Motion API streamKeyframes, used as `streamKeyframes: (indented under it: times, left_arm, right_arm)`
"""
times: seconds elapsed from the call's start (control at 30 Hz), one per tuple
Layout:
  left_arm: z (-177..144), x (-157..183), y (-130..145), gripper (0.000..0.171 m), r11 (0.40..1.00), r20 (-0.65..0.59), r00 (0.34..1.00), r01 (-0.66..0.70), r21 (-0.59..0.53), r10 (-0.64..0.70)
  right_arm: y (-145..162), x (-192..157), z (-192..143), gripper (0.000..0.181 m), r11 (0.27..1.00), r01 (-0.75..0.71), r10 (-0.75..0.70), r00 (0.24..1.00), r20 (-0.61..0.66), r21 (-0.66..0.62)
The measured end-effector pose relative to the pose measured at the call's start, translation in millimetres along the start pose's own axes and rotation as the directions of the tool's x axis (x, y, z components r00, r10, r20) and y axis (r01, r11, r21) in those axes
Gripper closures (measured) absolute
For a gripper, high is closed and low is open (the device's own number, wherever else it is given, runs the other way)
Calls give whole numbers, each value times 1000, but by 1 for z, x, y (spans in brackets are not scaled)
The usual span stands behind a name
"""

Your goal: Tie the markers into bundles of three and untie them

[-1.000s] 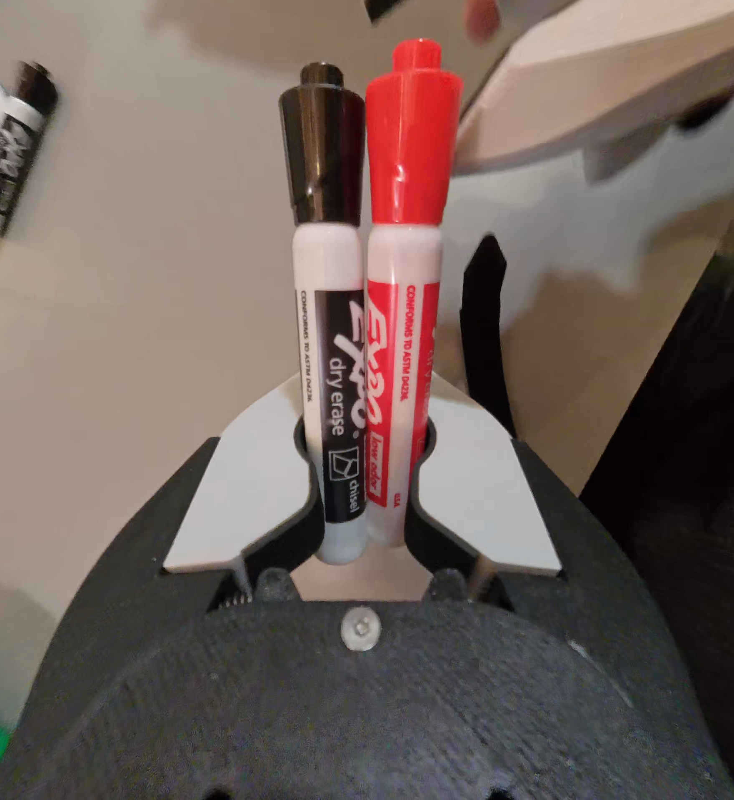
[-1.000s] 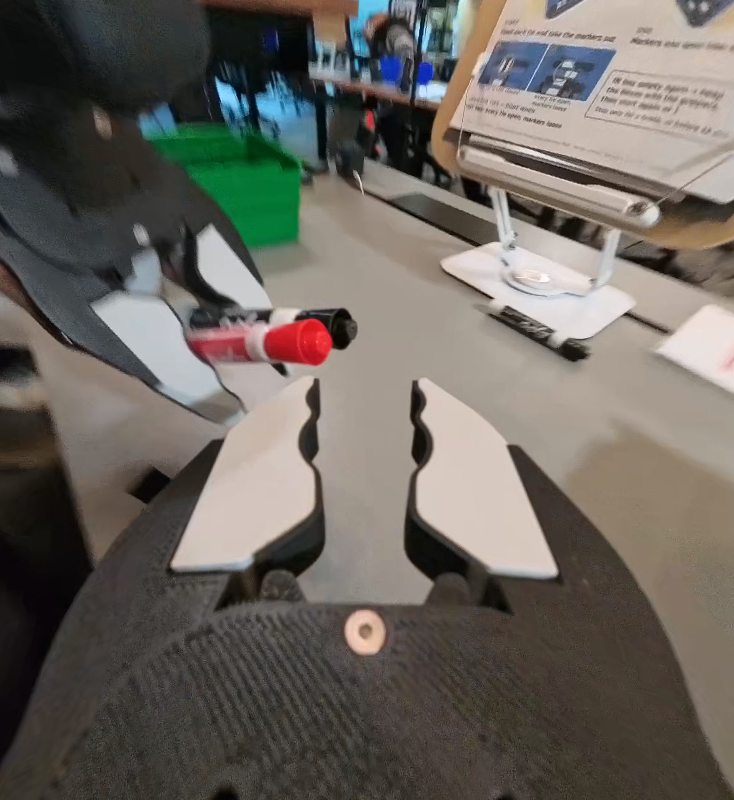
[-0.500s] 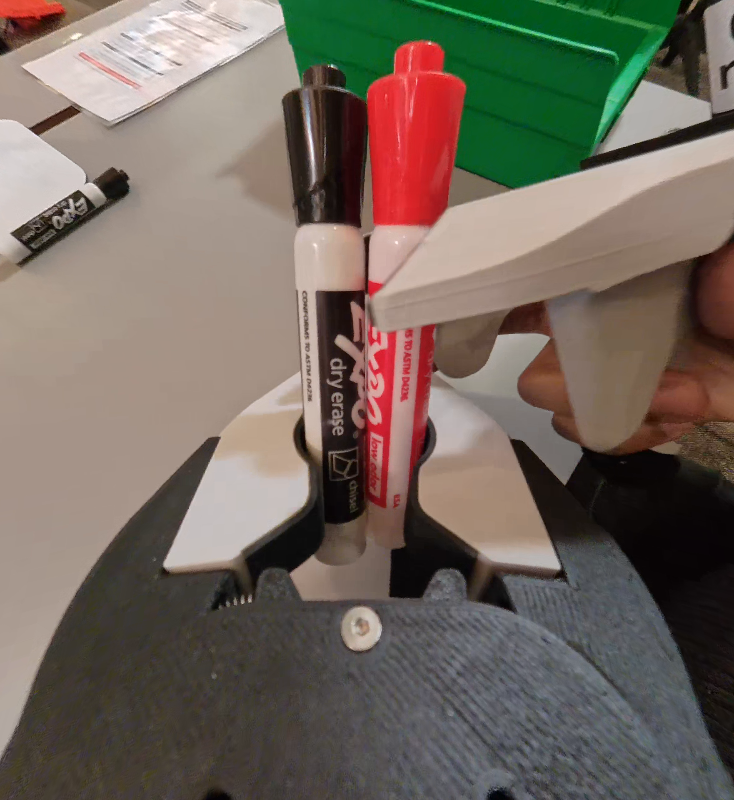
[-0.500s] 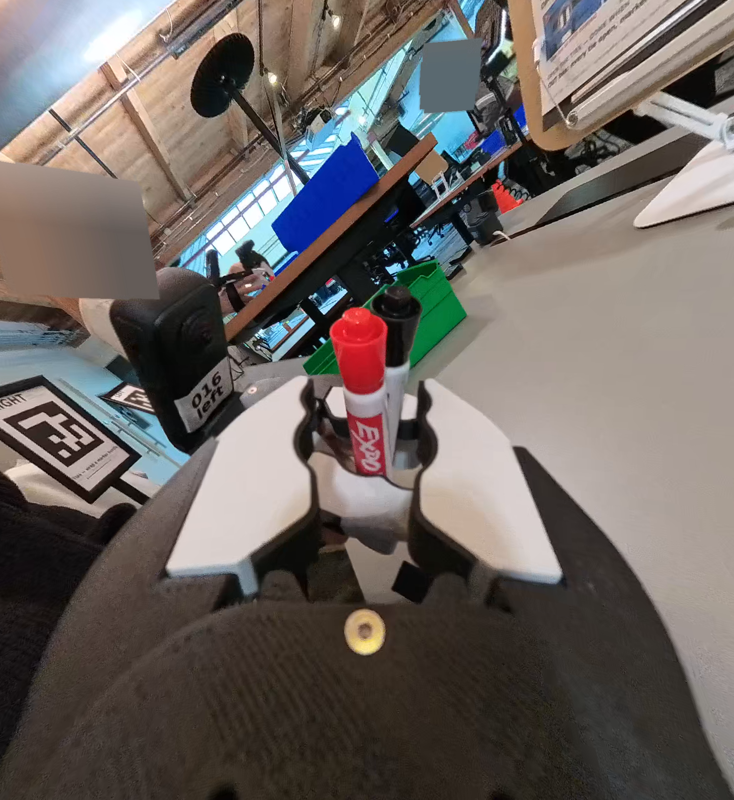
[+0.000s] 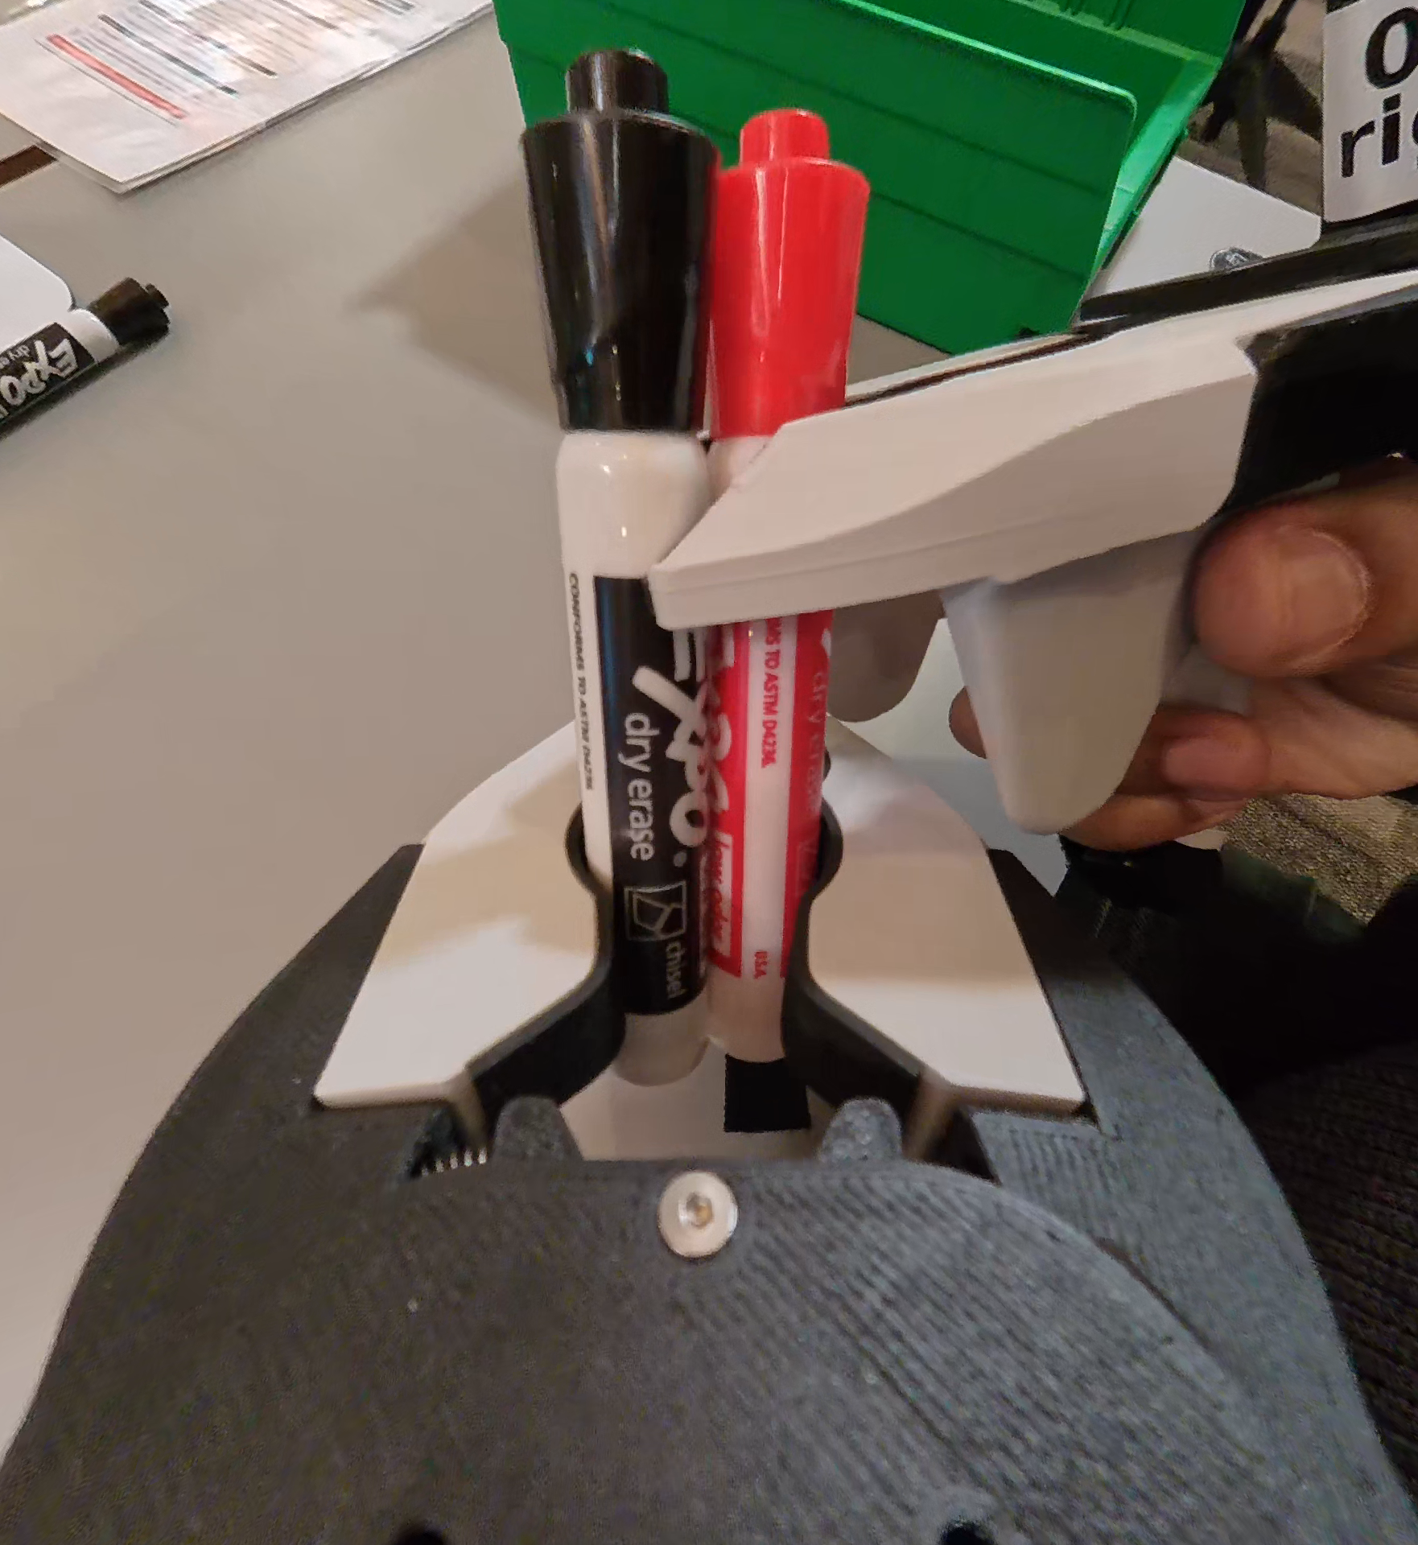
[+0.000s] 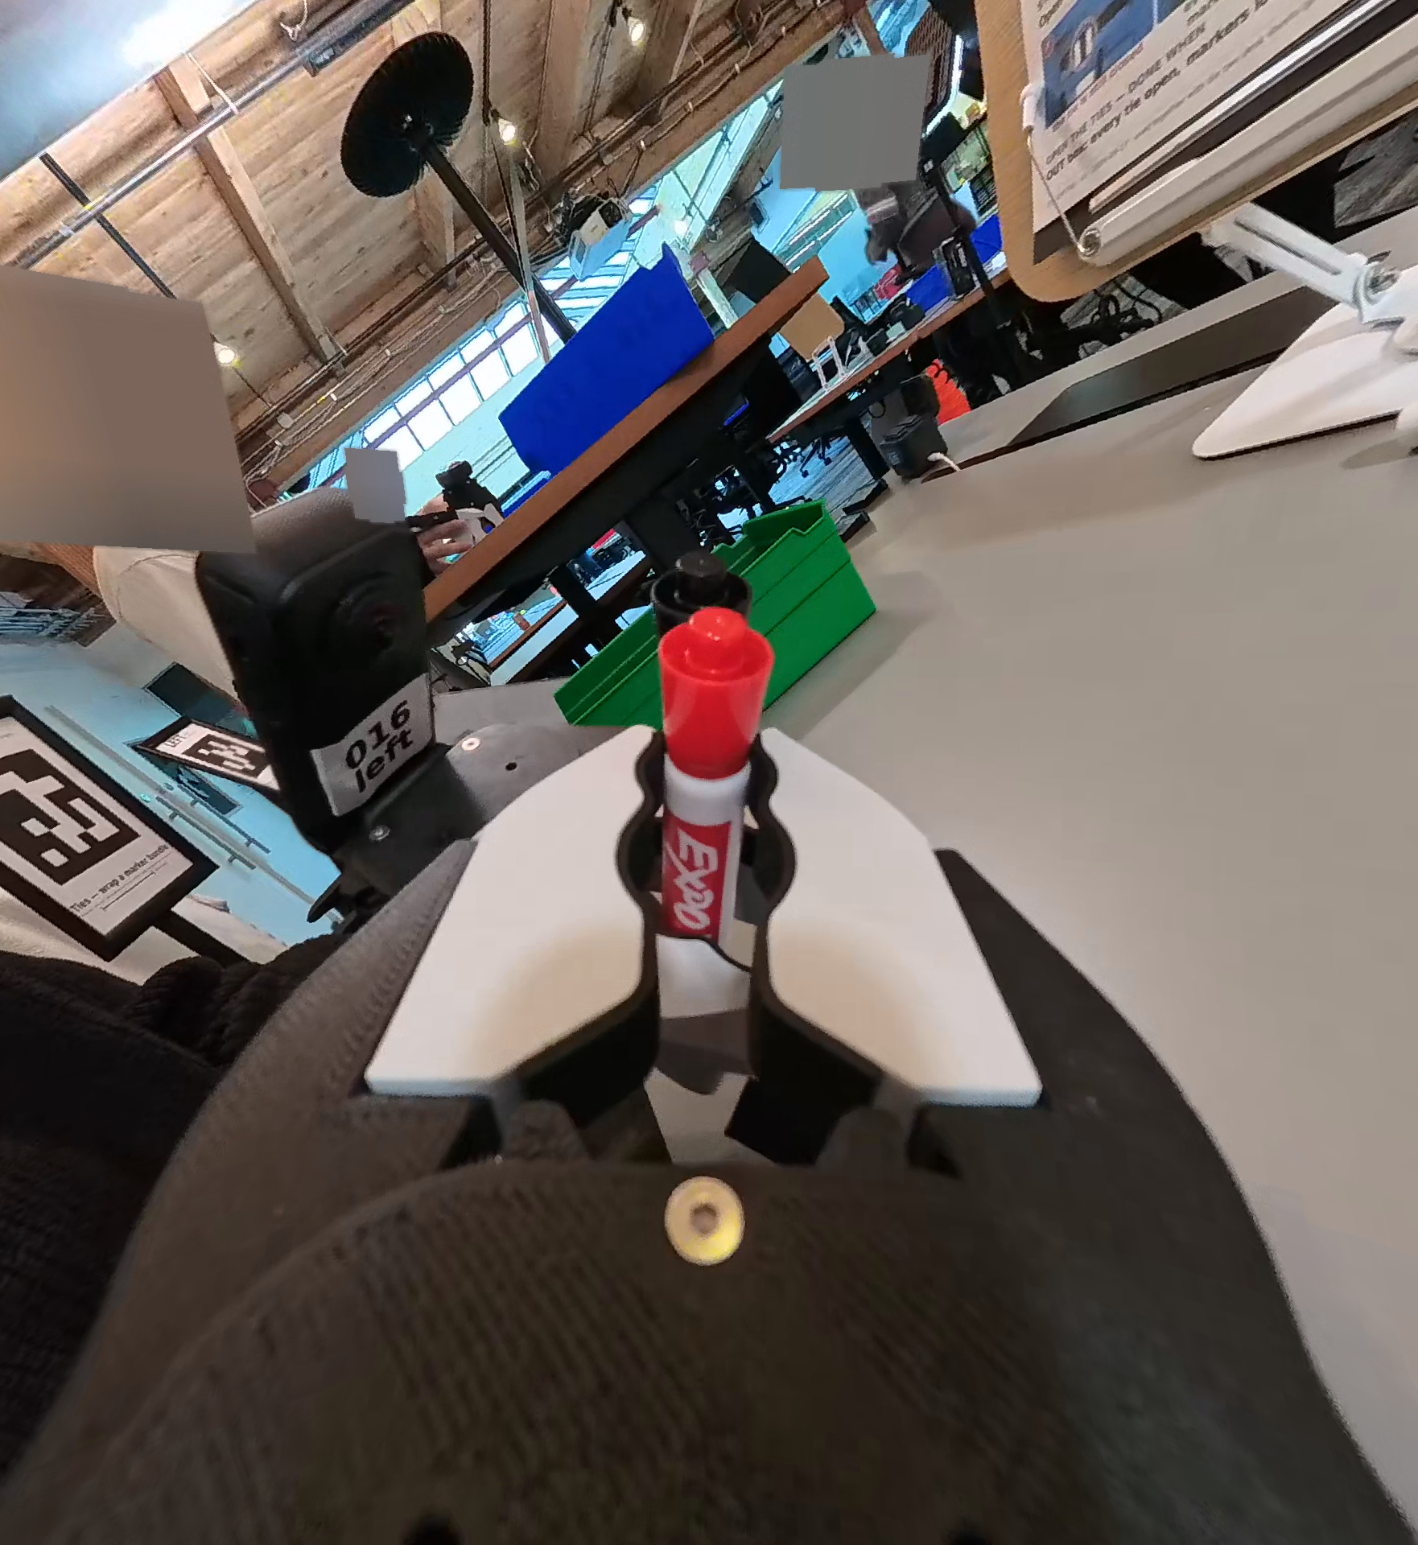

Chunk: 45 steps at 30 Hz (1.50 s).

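A black marker [image 5: 630, 535] and a red marker [image 5: 781, 284] stand side by side, caps up, in my left gripper [image 5: 701, 836], which is shut on their lower barrels. My right gripper [image 5: 898, 518] comes in from the right and is shut across the same two markers just below the caps. In the right wrist view my right gripper [image 6: 706, 769] clamps the red marker [image 6: 710, 711], with the black cap [image 6: 699, 585] behind it. A black strip [image 5: 764, 1095] shows under the markers. A third black marker [image 5: 45, 368] lies on the table at the left.
A green bin [image 5: 898, 167] stands behind the markers on the grey table [image 5: 271, 585]. Printed paper [image 5: 204, 67] lies at the back left. A white stand base [image 6: 1341, 393] holding a clipboard [image 6: 1191, 125] is at the right. The left gripper's camera body [image 6: 329, 669] is close by. Left tips to right tips: about 7 centimeters.
My right gripper swung over from the table to the held markers and has closed on them below the caps. The black cap now stands higher than the red one.
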<state>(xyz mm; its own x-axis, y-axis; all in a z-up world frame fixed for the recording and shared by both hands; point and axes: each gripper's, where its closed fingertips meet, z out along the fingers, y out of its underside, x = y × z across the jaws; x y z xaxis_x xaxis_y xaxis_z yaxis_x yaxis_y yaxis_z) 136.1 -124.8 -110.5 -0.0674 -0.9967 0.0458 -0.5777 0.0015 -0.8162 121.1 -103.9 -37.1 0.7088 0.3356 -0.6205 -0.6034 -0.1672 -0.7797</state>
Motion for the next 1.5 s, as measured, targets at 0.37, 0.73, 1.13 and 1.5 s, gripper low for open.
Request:
streamKeyframes:
  times: [0.37, 0.73, 1.13, 1.5]
  left_arm:
    - [5, 0, 9, 129, 998, -16, 1000, 10, -55, -11]
    - [8, -2, 23, 129, 990, -12, 1000, -15, -137, 14]
    - [10, 3, 25, 129, 989, -27, 1000, -18, -148, 14]
    - [12, -1, 27, 128, 988, -8, 1000, -22, -153, 21]
  right_arm:
    - [-2, 6, -6, 152, 997, 67, -67, 997, -23, -27]
    - [1, 15, -9, 148, 996, 64, -66, 997, -39, -67]
    - [8, 20, -5, 164, 991, -123, 122, 992, -16, -59]
    - [10, 22, -4, 164, 990, -129, 124, 988, -88, -60]
